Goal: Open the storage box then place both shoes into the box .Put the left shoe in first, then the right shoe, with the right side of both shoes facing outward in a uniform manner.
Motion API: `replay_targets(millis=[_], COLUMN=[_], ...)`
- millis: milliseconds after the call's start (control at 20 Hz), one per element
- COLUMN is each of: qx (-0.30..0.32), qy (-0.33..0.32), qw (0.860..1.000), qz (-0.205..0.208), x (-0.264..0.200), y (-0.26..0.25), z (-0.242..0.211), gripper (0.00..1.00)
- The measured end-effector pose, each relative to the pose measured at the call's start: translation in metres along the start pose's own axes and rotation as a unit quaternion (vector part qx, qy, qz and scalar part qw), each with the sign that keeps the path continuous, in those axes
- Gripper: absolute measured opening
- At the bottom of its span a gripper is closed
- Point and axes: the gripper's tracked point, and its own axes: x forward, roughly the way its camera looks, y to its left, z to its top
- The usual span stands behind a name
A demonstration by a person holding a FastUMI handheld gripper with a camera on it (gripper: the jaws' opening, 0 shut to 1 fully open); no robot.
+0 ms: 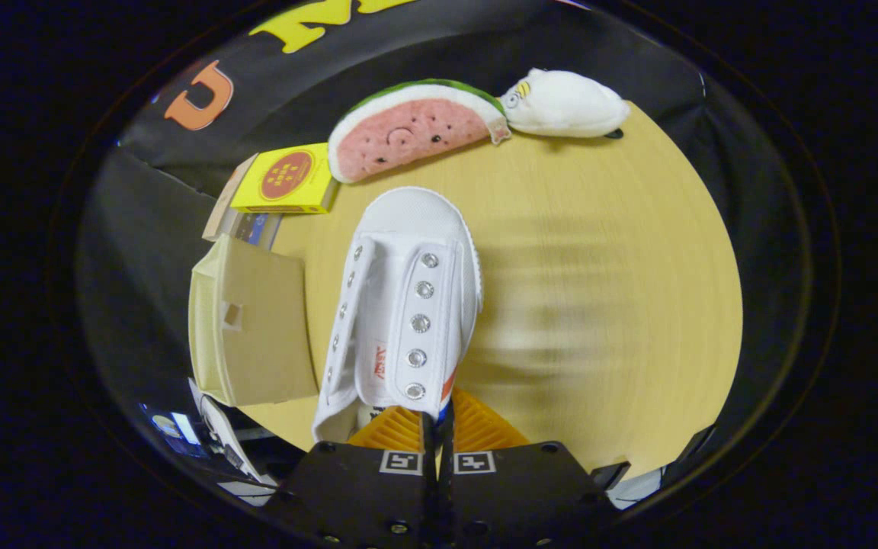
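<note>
A white canvas shoe (401, 305) with metal eyelets and no laces hangs in my gripper (437, 428), toe pointing away over the wooden table (599, 290). Both fingers press on the shoe's right side wall near the heel opening, so the gripper is shut on it. The table under the shoe looks motion-blurred. Left of the shoe stands the beige cardboard storage box (252, 328), its flap side toward me; whether it holds another shoe is hidden from here.
A watermelon-slice plush (408, 133) and a white plush toy (568, 103) lie at the table's far edge. A yellow box (286, 179) sits on other flat items beyond the storage box. The table's right half is bare wood.
</note>
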Motion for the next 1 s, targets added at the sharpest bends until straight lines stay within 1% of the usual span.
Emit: replay_targets(millis=[150,300,400,500,600,700,850,1000], qx=[-0.019,-0.055,-0.079,-0.103,-0.127,-0.147,-0.148,-0.155], qy=[-0.009,-0.023,-0.024,-0.017,-0.01,-0.004,0.008,0.002], qw=[1.0,0.998,0.997,0.994,0.992,0.989,0.989,0.988], qz=[0.008,0.007,0.009,0.022,0.028,0.024,0.018,-0.017], x=[-0.026,-0.039,-0.046,-0.046,-0.04,-0.028,-0.001,0.033], y=[0.049,0.099,0.136,0.176,0.212,0.243,0.281,0.297], z=[0.015,0.028,0.029,0.024,0.018,0.011,0.001,-0.003], gripper=[0.0,0.0,0.0,0.0,0.0,0.0,0.0,0.0])
